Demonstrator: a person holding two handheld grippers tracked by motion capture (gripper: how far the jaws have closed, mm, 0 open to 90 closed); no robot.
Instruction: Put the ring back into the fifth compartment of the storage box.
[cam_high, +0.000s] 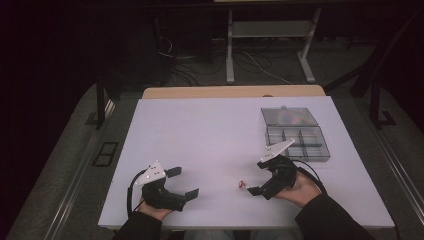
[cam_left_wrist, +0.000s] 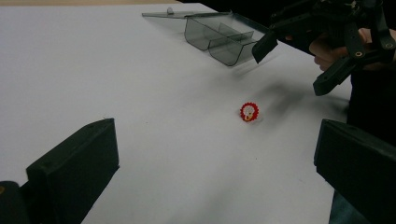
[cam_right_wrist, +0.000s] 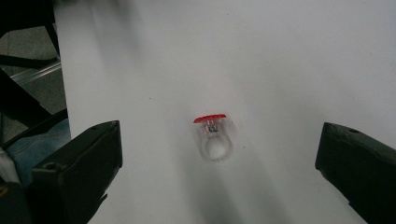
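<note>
A white table (cam_high: 215, 145) stands in a dark room, with cables and the legs of another desk on the floor beyond its far edge. Near the right side, close to the near edge, lies a small clear plastic ring with a red beaded top (cam_right_wrist: 214, 135); it lies on its side with the red face pointing away from the right gripper (cam_high: 260, 177). That gripper hovers just right of the ring, its jaws wide apart and empty, with the ring centred between them in the right gripper view. The left gripper (cam_high: 181, 183) rests at the near left, well apart from the ring, its jaws also spread and holding nothing.

The step in hand looks like picking up the ring, probably for the smoky transparent compartment box (cam_high: 297, 136) standing open at the far right. To do it well, lower the right jaws squarely to the table, straddle the clear band rather than the beaded top, and close gently, since so light a piece could skid or flip away.
</note>
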